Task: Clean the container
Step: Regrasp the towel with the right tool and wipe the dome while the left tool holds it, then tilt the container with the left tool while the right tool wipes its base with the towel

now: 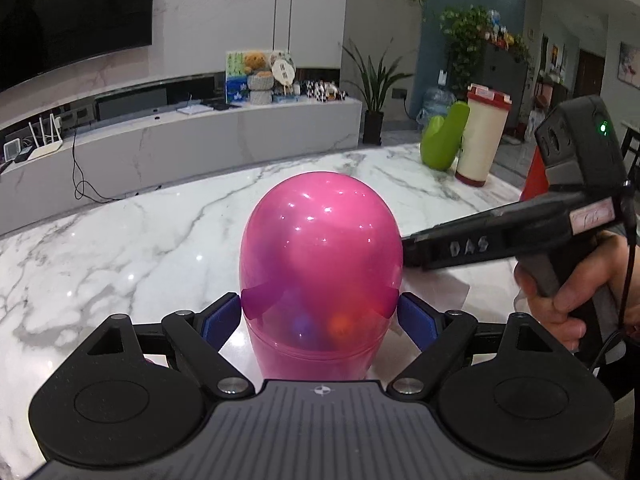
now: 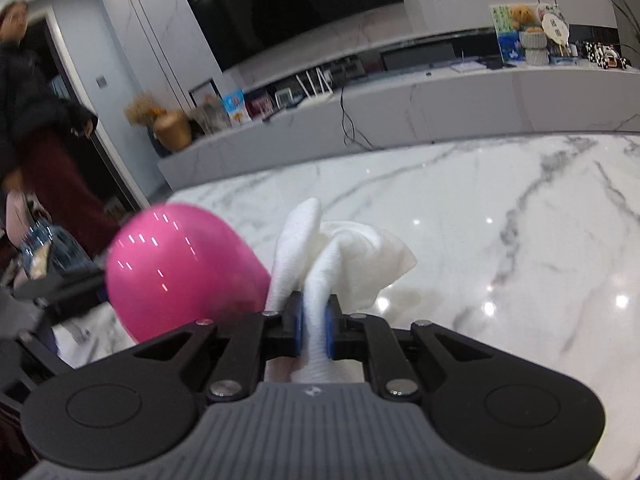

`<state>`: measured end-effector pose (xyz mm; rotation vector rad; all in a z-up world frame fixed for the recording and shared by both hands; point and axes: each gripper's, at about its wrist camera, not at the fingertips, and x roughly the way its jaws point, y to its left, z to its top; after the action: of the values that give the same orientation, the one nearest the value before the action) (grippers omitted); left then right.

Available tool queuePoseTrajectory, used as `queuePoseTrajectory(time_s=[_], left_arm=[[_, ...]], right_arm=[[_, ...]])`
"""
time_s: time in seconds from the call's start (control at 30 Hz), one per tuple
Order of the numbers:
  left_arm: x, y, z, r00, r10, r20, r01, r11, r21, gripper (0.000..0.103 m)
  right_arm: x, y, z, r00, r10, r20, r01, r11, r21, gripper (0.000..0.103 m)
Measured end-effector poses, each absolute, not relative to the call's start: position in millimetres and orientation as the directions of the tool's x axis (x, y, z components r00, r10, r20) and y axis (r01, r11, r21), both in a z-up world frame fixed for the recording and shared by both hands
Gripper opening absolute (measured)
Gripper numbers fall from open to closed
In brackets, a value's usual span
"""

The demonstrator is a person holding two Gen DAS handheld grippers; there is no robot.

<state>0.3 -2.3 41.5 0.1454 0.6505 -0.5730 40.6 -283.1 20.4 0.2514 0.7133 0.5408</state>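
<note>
A: What have the left gripper's (image 1: 320,316) fingers got?
B: They clamp the pink egg-shaped container (image 1: 320,256) by its sides, above the marble table (image 1: 120,248).
A: The right gripper (image 2: 314,328)?
B: Pinched narrow on a white cloth (image 2: 340,248); the container (image 2: 180,272) sits at its nine o'clock, touching the cloth.

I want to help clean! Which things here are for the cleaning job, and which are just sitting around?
For the job: pink container, held by the left gripper; white cloth, pinched in the right gripper.

Just sitting there: green bottle, cream canister, marble table.
</note>
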Motion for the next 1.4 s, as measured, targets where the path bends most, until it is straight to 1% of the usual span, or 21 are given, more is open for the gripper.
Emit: queuePoseTrajectory(time_s=[0.17,0.47,0.6,0.8,1.07,1.23,1.4], left_arm=[[13,-7,47,0.585,-0.431,-0.687,0.54,0.839,-0.067,0.086],[27,-14,54,0.506,-0.381,-0.774,0.54,0.839,-0.061,0.086],[33,-18,58,0.47,-0.352,-0.81,0.54,0.84,-0.052,0.086],[41,-23,60,0.428,-0.309,-0.849,0.534,0.845,-0.038,0.087],[46,-30,63,0.369,-0.229,-0.901,0.512,0.859,-0.008,0.087],[43,-36,60,0.376,-0.167,-0.911,0.495,0.868,0.045,0.088],[43,-37,59,0.374,-0.141,-0.917,0.466,0.883,0.054,0.088]], right_arm=[[43,-279,18,0.602,0.53,-0.598,-0.389,0.848,0.36,0.013],[49,-270,4,0.537,0.49,-0.687,-0.376,0.868,0.325,0.012],[49,-264,3,0.522,0.47,-0.712,-0.384,0.875,0.296,0.012],[43,-255,5,0.502,0.445,-0.741,-0.43,0.872,0.233,0.012],[25,-241,9,0.462,0.42,-0.781,-0.539,0.832,0.129,0.012],[7,-227,14,0.431,0.426,-0.795,-0.624,0.777,0.078,0.012],[-7,-220,18,0.403,0.446,-0.799,-0.67,0.738,0.073,0.012]])
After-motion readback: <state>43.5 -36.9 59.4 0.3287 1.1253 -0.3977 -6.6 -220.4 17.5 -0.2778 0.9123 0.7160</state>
